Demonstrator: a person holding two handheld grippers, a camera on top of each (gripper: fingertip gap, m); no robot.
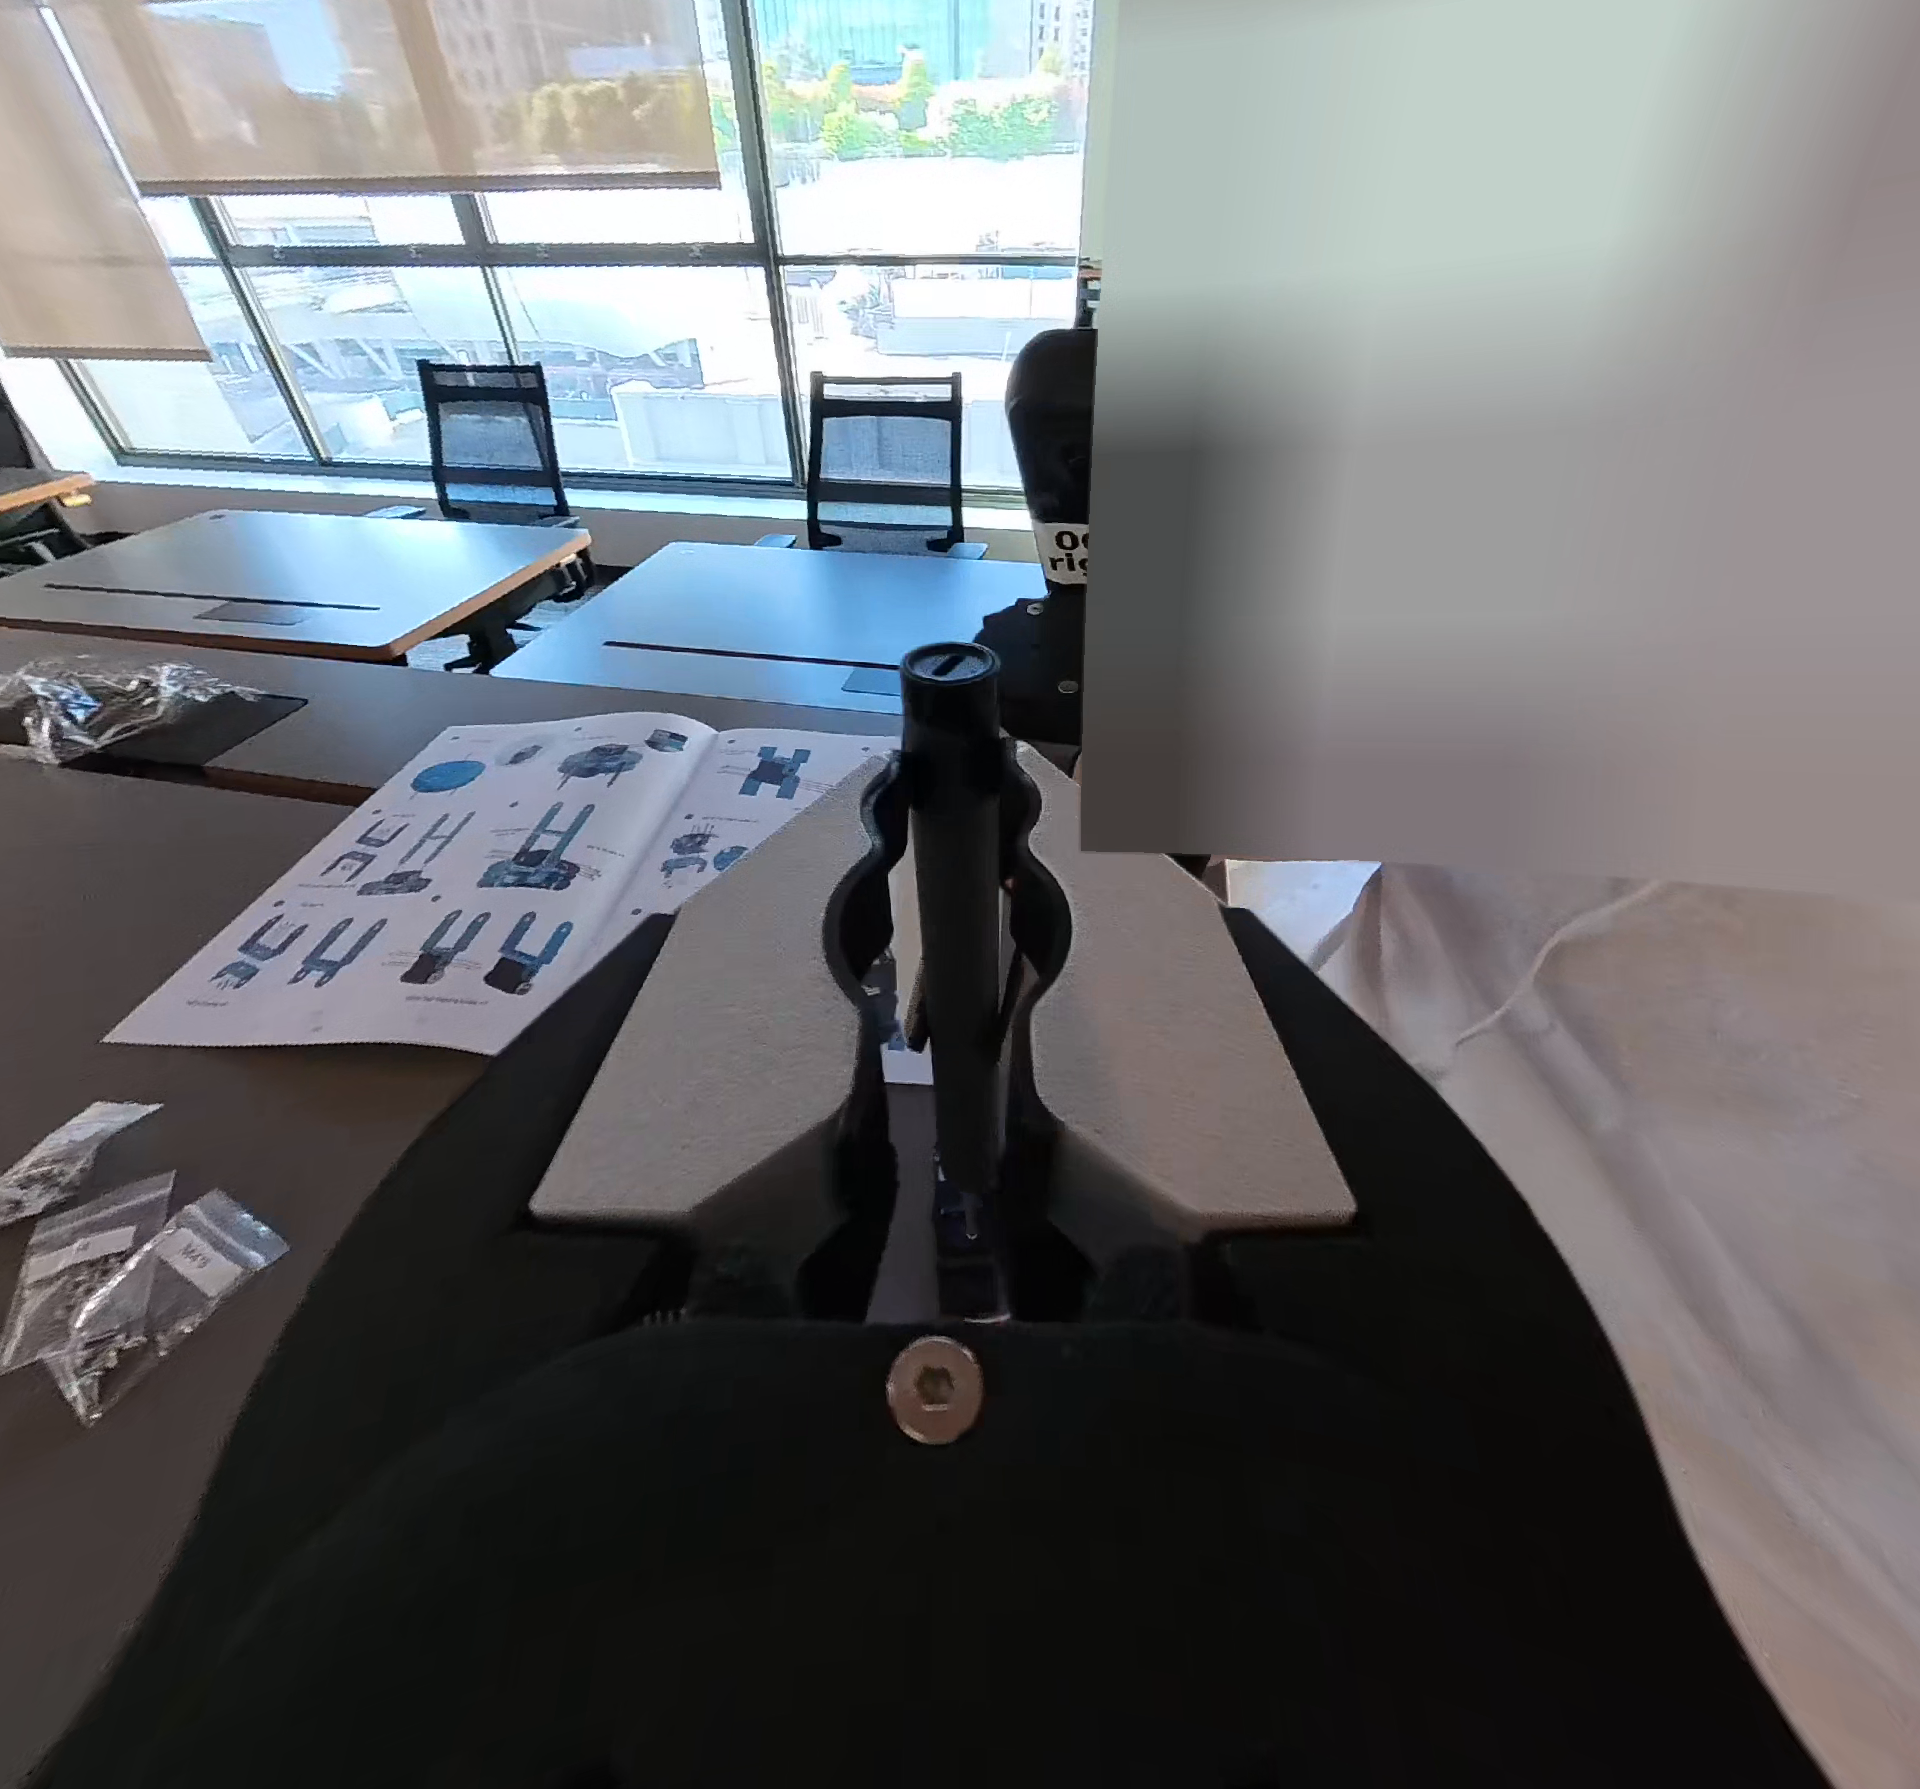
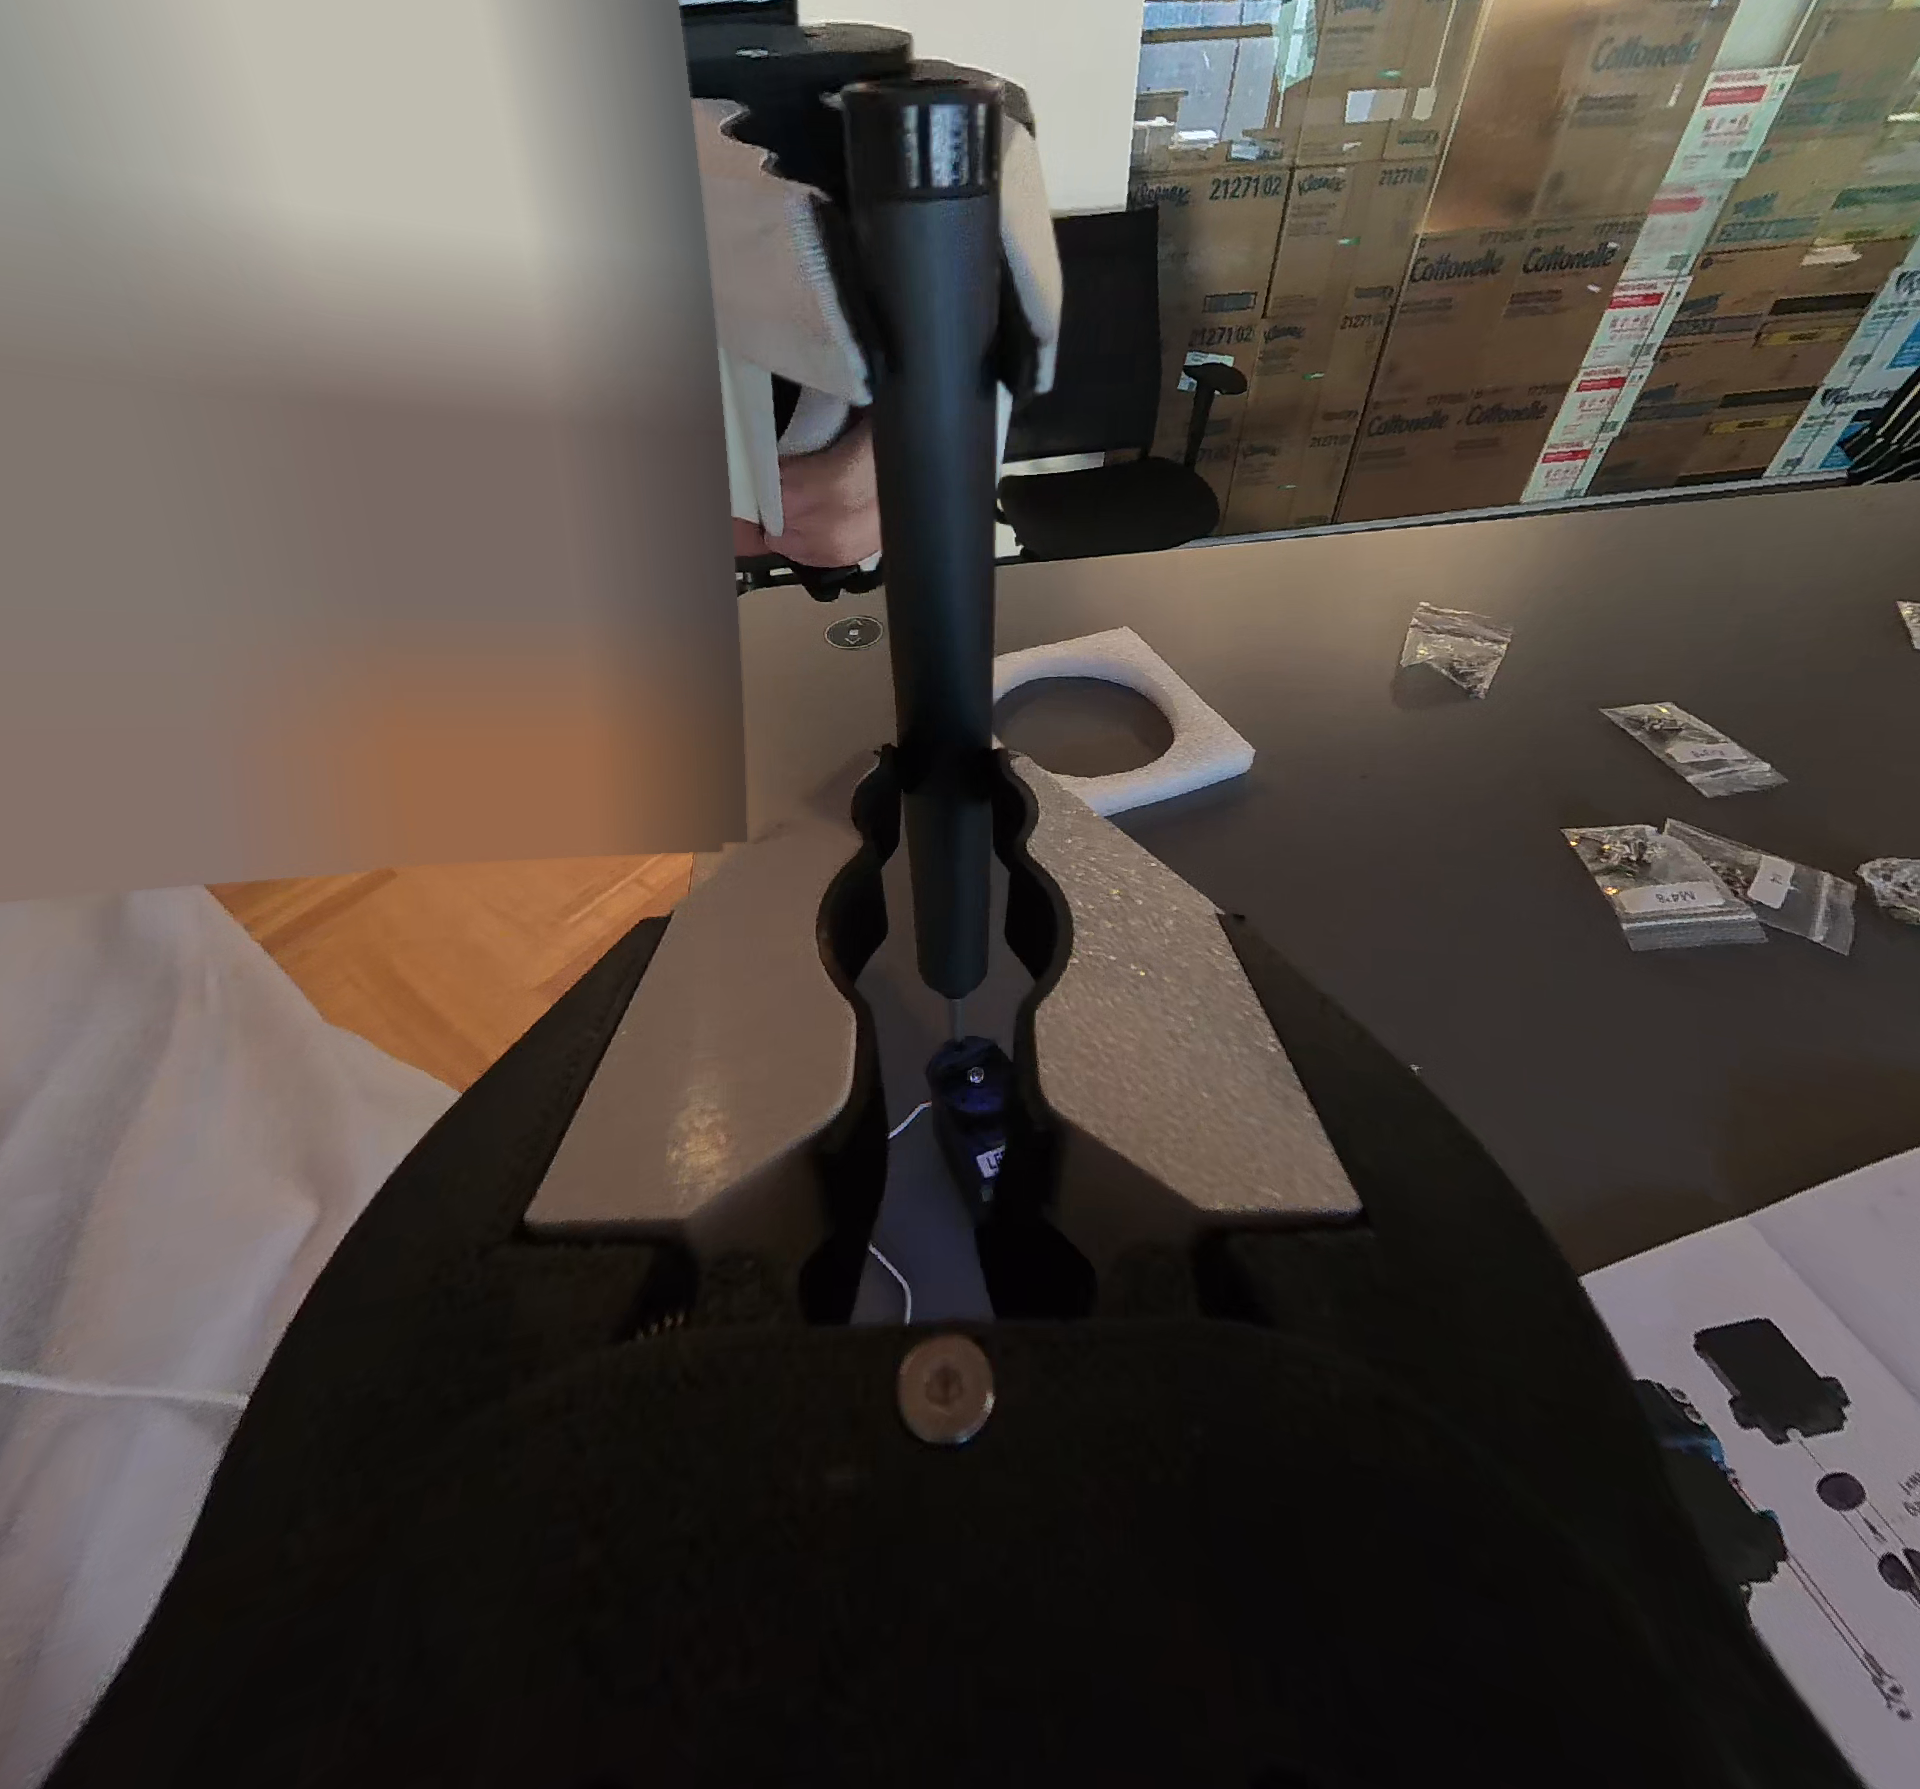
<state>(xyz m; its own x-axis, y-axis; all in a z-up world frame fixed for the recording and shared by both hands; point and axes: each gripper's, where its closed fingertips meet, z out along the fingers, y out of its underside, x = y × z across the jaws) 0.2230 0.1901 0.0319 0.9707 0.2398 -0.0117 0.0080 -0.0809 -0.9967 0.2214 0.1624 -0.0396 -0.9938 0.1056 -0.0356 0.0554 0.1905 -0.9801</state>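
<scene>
A black pen-shaped screwdriver (image 2: 935,492) stands upright, and both grippers are shut on it. My right gripper (image 2: 943,773) clamps its lower shaft. My left gripper (image 1: 948,773) clamps it just below the top cap and also shows in the right wrist view (image 2: 935,305), higher up the shaft. The screwdriver (image 1: 951,908) runs down between my left fingers. Its thin bit points down at a small blue part (image 2: 975,1090) with a screw on top and a white wire. That part also shows in the left wrist view (image 1: 961,1220). What holds it is hidden.
An open instruction booklet (image 1: 468,877) lies on the dark table (image 2: 1455,1012). Small bags of screws (image 2: 1683,877) and a white foam piece with a round hole (image 2: 1122,721) lie there too. A person in white clothing (image 1: 1662,1220) stands close. Desks and chairs (image 1: 883,461) are behind. The tips of one gripper are about 7 cm away from the tips of the other.
</scene>
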